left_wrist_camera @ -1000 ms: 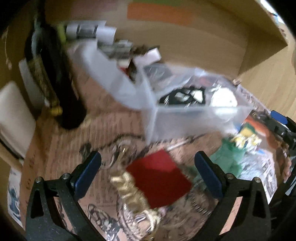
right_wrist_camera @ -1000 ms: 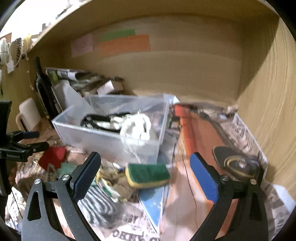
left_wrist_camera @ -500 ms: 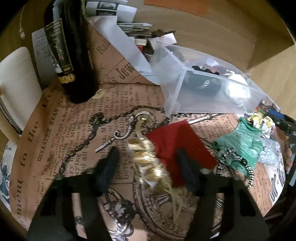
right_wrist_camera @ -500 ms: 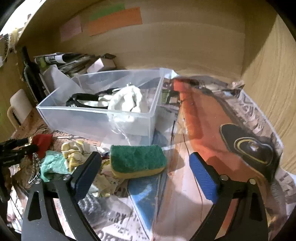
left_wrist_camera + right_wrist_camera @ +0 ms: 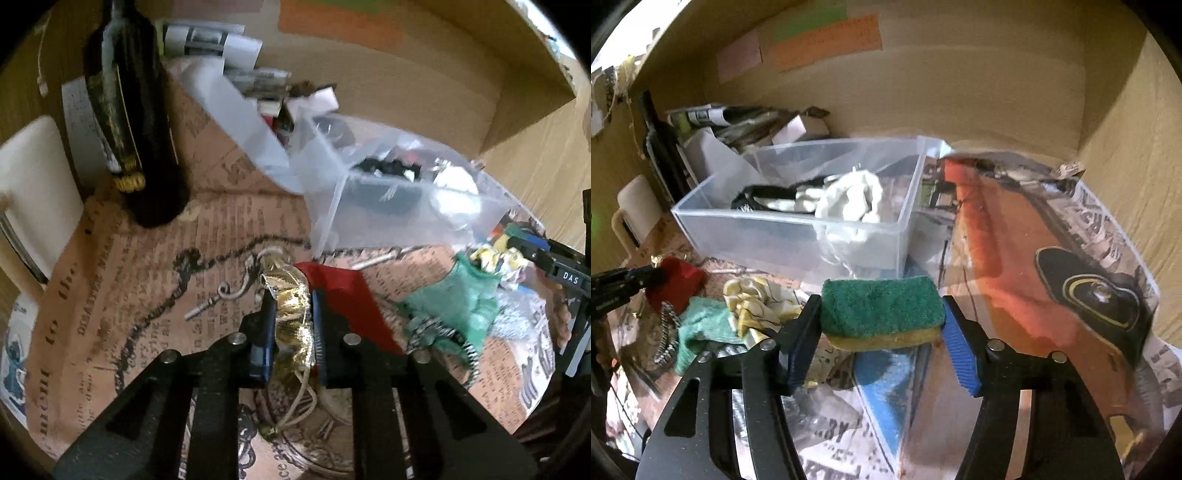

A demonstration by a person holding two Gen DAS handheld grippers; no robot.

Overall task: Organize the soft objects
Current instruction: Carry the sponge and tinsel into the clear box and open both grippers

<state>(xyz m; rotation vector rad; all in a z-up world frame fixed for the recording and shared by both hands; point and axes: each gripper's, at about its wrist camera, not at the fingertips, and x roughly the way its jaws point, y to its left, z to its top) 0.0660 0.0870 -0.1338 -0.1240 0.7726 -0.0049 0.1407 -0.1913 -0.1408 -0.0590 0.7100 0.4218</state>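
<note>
The left gripper [image 5: 291, 317] is seen closed narrowly on a crumpled gold fabric pouch [image 5: 291, 325], which is pinched between both blue pads just in front of the clear plastic bin [image 5: 369, 206]. A red cloth [image 5: 343, 295] lies touching the pouch, between it and the bin's near corner. The right gripper [image 5: 881, 332] is seen clamped at medium width on a green-and-yellow scouring sponge [image 5: 881, 312], which is gripped at both ends directly before the bin's front wall [image 5: 790, 240]. Inside the bin, a white cloth [image 5: 849, 201] and a black-and-white item [image 5: 768, 195] are noted. To the bin's front left, a green cloth [image 5: 701, 328] and a yellow-and-white patterned cloth [image 5: 757, 302] are recorded in a loose heap on the printed newspaper covering [image 5: 147, 280]. A dark wine bottle [image 5: 136, 122] stands left of the bin. Whether the sponge is lifted clear of the surface cannot be told.
</note>
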